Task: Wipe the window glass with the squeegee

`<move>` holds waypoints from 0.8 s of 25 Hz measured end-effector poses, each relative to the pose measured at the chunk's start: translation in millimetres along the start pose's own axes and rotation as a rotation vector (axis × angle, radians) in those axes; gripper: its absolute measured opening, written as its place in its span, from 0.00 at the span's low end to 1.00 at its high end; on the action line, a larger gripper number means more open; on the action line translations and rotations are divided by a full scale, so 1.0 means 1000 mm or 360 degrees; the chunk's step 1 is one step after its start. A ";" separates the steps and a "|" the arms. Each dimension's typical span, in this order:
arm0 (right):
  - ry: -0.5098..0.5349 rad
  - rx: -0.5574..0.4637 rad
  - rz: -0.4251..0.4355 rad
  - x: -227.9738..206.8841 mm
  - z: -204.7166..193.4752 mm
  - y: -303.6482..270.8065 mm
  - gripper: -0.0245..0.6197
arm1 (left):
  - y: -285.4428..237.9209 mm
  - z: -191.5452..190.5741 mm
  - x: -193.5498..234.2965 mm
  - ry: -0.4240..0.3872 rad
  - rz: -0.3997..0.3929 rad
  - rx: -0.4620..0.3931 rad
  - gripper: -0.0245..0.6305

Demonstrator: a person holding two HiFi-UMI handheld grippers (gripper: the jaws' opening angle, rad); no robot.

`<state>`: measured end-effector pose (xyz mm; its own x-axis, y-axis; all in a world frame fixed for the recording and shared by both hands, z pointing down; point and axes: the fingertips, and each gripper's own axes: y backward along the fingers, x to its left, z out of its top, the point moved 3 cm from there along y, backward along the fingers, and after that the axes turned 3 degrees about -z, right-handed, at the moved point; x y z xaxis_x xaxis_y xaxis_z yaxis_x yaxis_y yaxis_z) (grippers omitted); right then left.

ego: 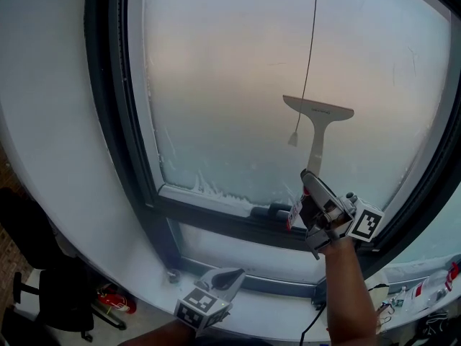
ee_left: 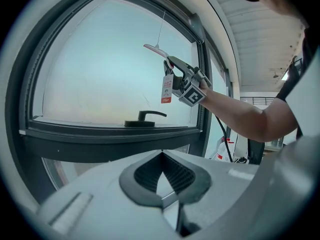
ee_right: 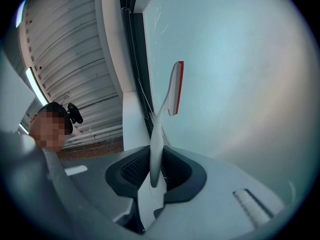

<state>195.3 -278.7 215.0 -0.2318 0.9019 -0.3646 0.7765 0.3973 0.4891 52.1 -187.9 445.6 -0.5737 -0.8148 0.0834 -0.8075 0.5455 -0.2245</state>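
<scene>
Holding the squeegee (ego: 318, 109) by the lower end of its handle, the right gripper (ego: 311, 179) has its jaws closed tight on the handle; the right gripper view shows the white handle pinched between the two pads and rising to the blade. The blade sits crosswise and roughly level in front of the right half of the window glass (ego: 230, 78), about mid-height. Its red rubber edge (ee_right: 180, 84) faces the pane, but no view confirms that it touches.

The left gripper (ego: 225, 278) hangs low, below the frame and well apart from the work. Its jaws are closed with nothing between them.

Findings bearing on the stroke:
- A thin cord (ego: 310, 49) hangs in front of the pane, and its pull ends just left of the squeegee handle. In my judgement the stroke should stay to its right, or the cord will snag under the rubber.
- Whitish residue (ego: 205, 186) lies along the bottom edge of the pane and probably needs a separate low pass.
- A paper tag (ee_left: 166, 90) dangles at the grip and should stay off the glass.

Recommended: seat the full rubber edge flat against the pane, tilt the handle slightly off the glass, and draw one straight, even stroke toward the frame. The long handle and low grip give leverage for twisting, so wrist pressure should stay steady.
</scene>
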 end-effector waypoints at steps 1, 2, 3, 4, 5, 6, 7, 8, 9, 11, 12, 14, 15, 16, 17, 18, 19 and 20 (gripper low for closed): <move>-0.0018 -0.0003 -0.0003 -0.001 -0.004 0.002 0.18 | -0.001 -0.001 0.000 -0.0002 -0.0004 0.0003 0.04; -0.0039 -0.0010 -0.0007 -0.002 -0.007 0.004 0.18 | -0.002 -0.001 0.000 -0.0003 -0.0007 0.0006 0.04; -0.0053 -0.0017 -0.0016 -0.003 -0.009 0.006 0.18 | -0.002 -0.001 0.000 -0.0003 -0.0010 0.0009 0.04; -0.0059 -0.0020 -0.0027 -0.004 -0.012 0.008 0.18 | -0.003 -0.002 0.000 -0.0002 -0.0012 0.0011 0.04; -0.0063 -0.0021 -0.0034 -0.005 -0.014 0.010 0.18 | -0.003 -0.001 0.000 -0.0002 -0.0014 0.0013 0.04; -0.0068 -0.0022 -0.0036 -0.006 -0.016 0.012 0.18 | -0.004 -0.001 0.000 -0.0003 -0.0015 0.0014 0.04; -0.0073 -0.0022 -0.0036 -0.006 -0.017 0.013 0.18 | -0.004 -0.001 0.000 -0.0005 -0.0015 0.0015 0.04; -0.0078 -0.0023 -0.0037 -0.006 -0.019 0.015 0.18 | -0.004 -0.001 0.000 -0.0005 -0.0015 0.0017 0.04; -0.0081 -0.0024 -0.0040 -0.006 -0.020 0.016 0.18 | -0.005 -0.001 0.001 -0.0005 -0.0016 0.0018 0.04; -0.0083 -0.0028 -0.0058 -0.007 -0.024 0.019 0.18 | -0.006 -0.001 0.000 -0.0003 -0.0020 0.0018 0.04; -0.0085 -0.0030 -0.0067 -0.008 -0.026 0.021 0.18 | -0.007 -0.001 0.000 -0.0003 -0.0023 0.0018 0.04; -0.0090 -0.0032 -0.0080 -0.010 -0.030 0.024 0.18 | -0.008 -0.001 0.000 -0.0004 -0.0028 0.0017 0.04; -0.0093 -0.0032 -0.0088 -0.011 -0.032 0.026 0.18 | -0.008 -0.001 -0.001 -0.0004 -0.0030 0.0017 0.04; -0.0097 -0.0031 -0.0094 -0.011 -0.035 0.027 0.18 | -0.008 -0.001 -0.001 -0.0004 -0.0031 0.0016 0.04; -0.0102 -0.0030 -0.0099 -0.012 -0.037 0.028 0.18 | -0.008 -0.001 -0.001 -0.0004 -0.0032 0.0015 0.04; -0.0108 -0.0030 -0.0103 -0.013 -0.039 0.029 0.18 | -0.008 -0.001 -0.001 -0.0003 -0.0032 0.0014 0.04; -0.0115 -0.0030 -0.0105 -0.014 -0.042 0.030 0.18 | -0.008 -0.001 -0.002 -0.0002 -0.0033 0.0014 0.04; -0.0122 -0.0031 -0.0107 -0.015 -0.044 0.031 0.18 | -0.008 -0.001 -0.002 -0.0002 -0.0034 0.0016 0.04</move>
<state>196.8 -272.1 270.1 -0.2370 0.8578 -0.4561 0.7488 0.4605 0.4768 59.7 -190.7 448.3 -0.5563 -0.8264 0.0871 -0.8180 0.5262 -0.2324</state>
